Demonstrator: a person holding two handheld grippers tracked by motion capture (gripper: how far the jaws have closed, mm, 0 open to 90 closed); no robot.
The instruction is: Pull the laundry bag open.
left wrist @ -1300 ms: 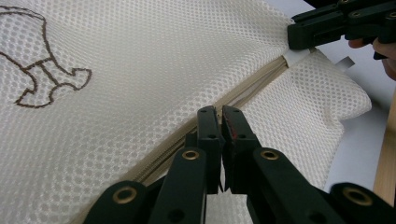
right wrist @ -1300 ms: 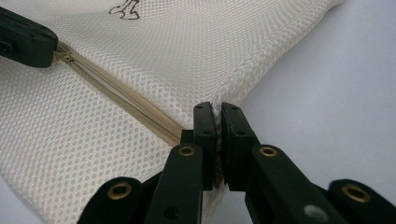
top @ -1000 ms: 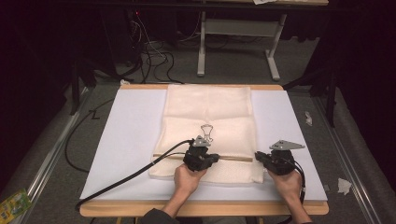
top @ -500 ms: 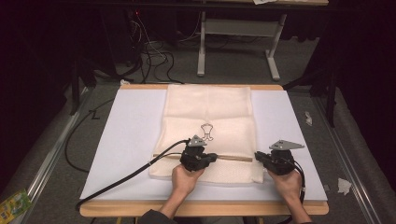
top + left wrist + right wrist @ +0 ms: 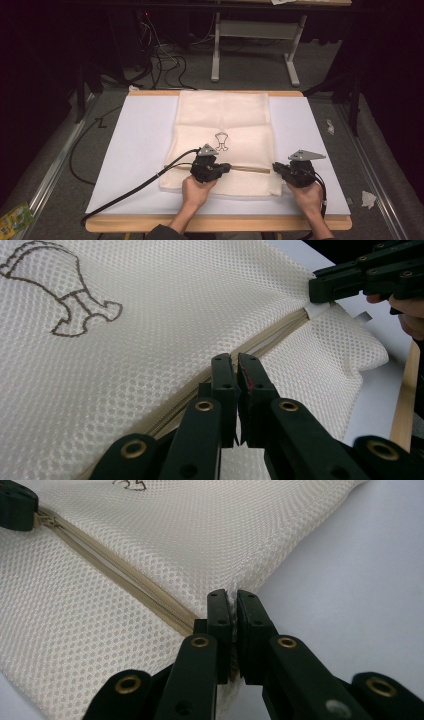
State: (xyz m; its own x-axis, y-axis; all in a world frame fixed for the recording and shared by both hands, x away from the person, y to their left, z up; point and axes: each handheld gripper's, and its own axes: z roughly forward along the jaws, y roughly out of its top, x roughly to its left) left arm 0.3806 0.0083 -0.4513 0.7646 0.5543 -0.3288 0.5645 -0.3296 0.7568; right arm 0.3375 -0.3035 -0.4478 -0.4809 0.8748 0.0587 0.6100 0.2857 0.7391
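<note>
**Both grippers clamped on the zipper line of the mesh bag**

Nearest you, your two hands sit at the near edge of the table (image 5: 125, 150), and little has changed from a second ago: both hands are where they were, with the left one only slightly shifted along the zipper.

Your left gripper (image 5: 226, 168) has its jaws clenched. In the left gripper view (image 5: 235, 362) the tips are pressed together right on the zipper (image 5: 270, 337), pinching something small there; whether that is the slider or the tape beside it, you cannot tell. Your right gripper (image 5: 275, 167) is also clenched: in the right gripper view (image 5: 231, 600) its tips pinch the end of the zipper (image 5: 115, 570) at the bag's right edge, gripping the mesh and tape. Neither grip has loosened or tightened since the earlier frames.

The mesh bag (image 5: 225, 125) lies flat on the white sheet, in the middle of the table, as before. The zipper (image 5: 250, 169) runs across the bag's near part, stretched between your two grippers. Just beyond the zipper, a small brown printed figure (image 5: 221, 141) sits on the bag's middle. Beyond that, the bag reaches to the far edge of the table. A black cable (image 5: 135, 187) trails from your left gripper off to the near left of the bag.
</note>
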